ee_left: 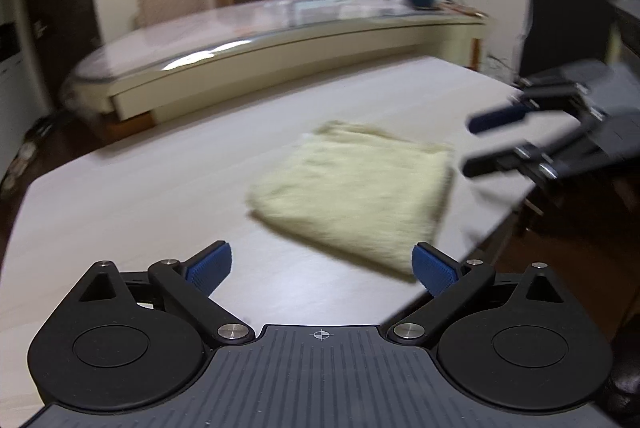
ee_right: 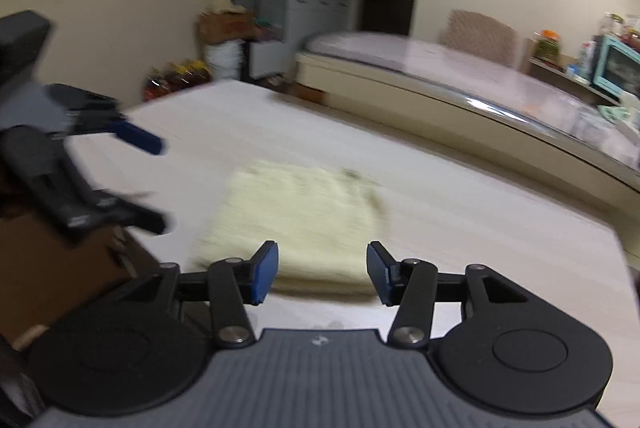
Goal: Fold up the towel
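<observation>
Towel [ee_left: 352, 192] lies folded on the bench [ee_left: 160, 188]. Left hand-held gripper [ee_left: 322, 264] spread wide, empty, towel ahead to its right. Right hand-held gripper [ee_right: 322, 272] parted, empty, nearer, just before the near edge.

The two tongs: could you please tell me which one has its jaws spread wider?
The left tongs: their blue pads sit far apart at the ends of splayed arms, while the right tongs leave a narrower gap. Neither holds the folded towel.
</observation>
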`<move>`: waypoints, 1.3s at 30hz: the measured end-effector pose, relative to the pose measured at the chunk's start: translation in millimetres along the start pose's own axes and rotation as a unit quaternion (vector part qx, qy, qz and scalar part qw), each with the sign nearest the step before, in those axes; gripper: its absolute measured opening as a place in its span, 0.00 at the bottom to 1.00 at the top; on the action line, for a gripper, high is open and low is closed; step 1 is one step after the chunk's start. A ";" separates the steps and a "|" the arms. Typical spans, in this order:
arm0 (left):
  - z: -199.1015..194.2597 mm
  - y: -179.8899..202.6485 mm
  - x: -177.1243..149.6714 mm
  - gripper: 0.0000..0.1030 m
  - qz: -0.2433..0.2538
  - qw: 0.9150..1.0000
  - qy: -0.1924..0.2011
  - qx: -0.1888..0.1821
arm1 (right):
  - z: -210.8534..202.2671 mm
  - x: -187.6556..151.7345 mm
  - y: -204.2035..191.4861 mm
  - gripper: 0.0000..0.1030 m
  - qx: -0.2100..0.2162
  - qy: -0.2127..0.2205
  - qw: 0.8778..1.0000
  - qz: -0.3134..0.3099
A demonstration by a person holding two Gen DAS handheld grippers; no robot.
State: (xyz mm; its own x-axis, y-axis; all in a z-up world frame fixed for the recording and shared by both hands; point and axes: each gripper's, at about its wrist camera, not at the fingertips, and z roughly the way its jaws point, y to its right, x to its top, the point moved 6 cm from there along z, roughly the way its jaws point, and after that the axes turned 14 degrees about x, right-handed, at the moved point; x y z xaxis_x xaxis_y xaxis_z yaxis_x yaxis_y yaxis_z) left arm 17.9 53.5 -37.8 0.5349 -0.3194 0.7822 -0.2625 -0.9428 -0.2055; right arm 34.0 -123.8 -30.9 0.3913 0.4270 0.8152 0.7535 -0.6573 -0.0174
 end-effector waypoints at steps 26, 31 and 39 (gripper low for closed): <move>46.3 -20.5 -1.9 1.00 0.033 0.998 -0.025 0.040 | 33.8 -11.1 2.3 0.57 -0.018 -0.010 0.999 -0.028; 45.9 -21.2 -1.1 1.00 0.030 0.998 -0.029 0.042 | 29.2 -2.7 15.2 0.57 0.005 -0.006 1.000 -0.002; 22.4 -20.0 13.3 1.00 0.012 0.999 -0.007 0.047 | 50.5 35.8 76.8 0.36 0.104 0.009 0.987 0.121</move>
State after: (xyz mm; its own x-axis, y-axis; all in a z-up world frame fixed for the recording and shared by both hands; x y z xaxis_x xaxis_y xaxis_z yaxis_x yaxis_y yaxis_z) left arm 48.2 66.0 -36.4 0.5403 -0.3434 0.7682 -0.1998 -0.9392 -0.2794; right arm 132.5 -127.6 -32.2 0.5651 0.2602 0.7829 0.7317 -0.5964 -0.3300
